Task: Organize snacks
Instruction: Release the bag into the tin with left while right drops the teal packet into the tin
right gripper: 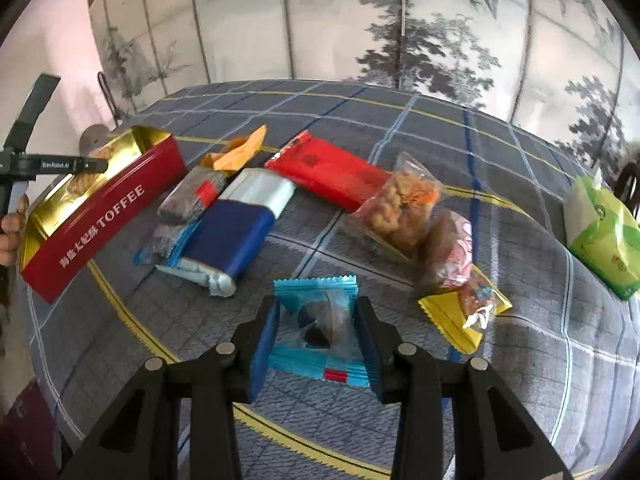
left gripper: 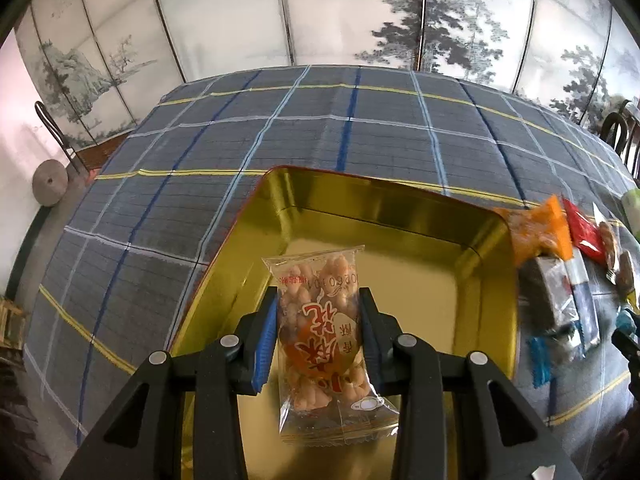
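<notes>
Because the snacks belong in the tin (left gripper: 494, 280), I hold my left gripper (left gripper: 319, 312) clamped on a clear pack of twists (left gripper: 320, 320) over its gold floor, while my right gripper (right gripper: 318, 322) pinches a blue packet (right gripper: 320, 320) off the cloth (right gripper: 400, 128).

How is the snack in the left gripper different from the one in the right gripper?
The clear twist-snack packet shows pale twists and red lettering; the blue packet shows one dark round piece. The clear one hangs over the gold tin, the blue one over the tablecloth. Both are pinched between jaws.
</notes>
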`<state>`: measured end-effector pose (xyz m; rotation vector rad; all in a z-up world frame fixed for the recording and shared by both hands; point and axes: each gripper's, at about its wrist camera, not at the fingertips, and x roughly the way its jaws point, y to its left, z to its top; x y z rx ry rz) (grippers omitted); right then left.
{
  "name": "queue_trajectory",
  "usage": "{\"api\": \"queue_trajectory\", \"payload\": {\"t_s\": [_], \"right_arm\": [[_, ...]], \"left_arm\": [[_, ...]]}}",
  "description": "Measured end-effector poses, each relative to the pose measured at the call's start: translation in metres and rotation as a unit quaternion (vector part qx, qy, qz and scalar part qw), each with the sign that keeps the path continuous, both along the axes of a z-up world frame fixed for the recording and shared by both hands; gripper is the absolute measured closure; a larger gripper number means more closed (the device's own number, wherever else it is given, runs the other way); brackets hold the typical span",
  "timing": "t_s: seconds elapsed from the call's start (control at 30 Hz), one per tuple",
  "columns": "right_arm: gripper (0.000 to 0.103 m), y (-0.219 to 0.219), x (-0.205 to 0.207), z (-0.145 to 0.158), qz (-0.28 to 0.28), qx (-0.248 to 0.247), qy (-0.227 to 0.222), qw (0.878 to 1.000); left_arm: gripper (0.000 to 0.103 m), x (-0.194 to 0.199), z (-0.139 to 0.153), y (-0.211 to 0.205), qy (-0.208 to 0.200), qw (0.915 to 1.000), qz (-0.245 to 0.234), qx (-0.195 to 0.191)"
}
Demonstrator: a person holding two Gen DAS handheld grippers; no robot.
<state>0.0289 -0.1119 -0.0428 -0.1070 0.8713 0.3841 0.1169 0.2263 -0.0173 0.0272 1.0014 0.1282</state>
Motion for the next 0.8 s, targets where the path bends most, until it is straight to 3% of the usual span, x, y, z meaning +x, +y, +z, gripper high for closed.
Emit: {"api": "queue_trajectory", "payload": {"t_s": [0.3,0.37,0.43,0.53,0.63,0.8], "right_arm": [[0.064,0.001,0.003,-0.002,-0.004,-0.002,-0.004,1.000],[0.064,0.001,0.003,-0.003,-0.006,-0.002,-0.004,1.000],[0.064,0.001,0.003,-0.004,-0.007,-0.002,-0.005,1.000],[0.064,0.001,0.003,-0.004,-0.010,-0.001,-0.007,1.000],[0.064,-0.001,0.003,-0.004,-0.014,0.000,-0.010,1.000],[0.064,0.002,0.003,-0.004,-0.015,-0.010,-0.008,1.000]], "left_arm": [[0.066,0.013,-0.001,0.004,0.008,1.0000,-0.005,0.003],[0.060,0.014,0.001,0.005,0.006,0.9999,-0.001,0.008],[0.044,0.014,0.002,0.007,0.004,1.0000,0.001,0.009],[0.032,0.010,0.008,0.009,-0.010,0.9998,0.011,0.014],[0.024,-0.001,0.018,0.015,-0.035,0.9990,0.028,-0.001],[0.023,-0.029,0.035,0.025,-0.064,0.9962,0.053,-0.026]]}}
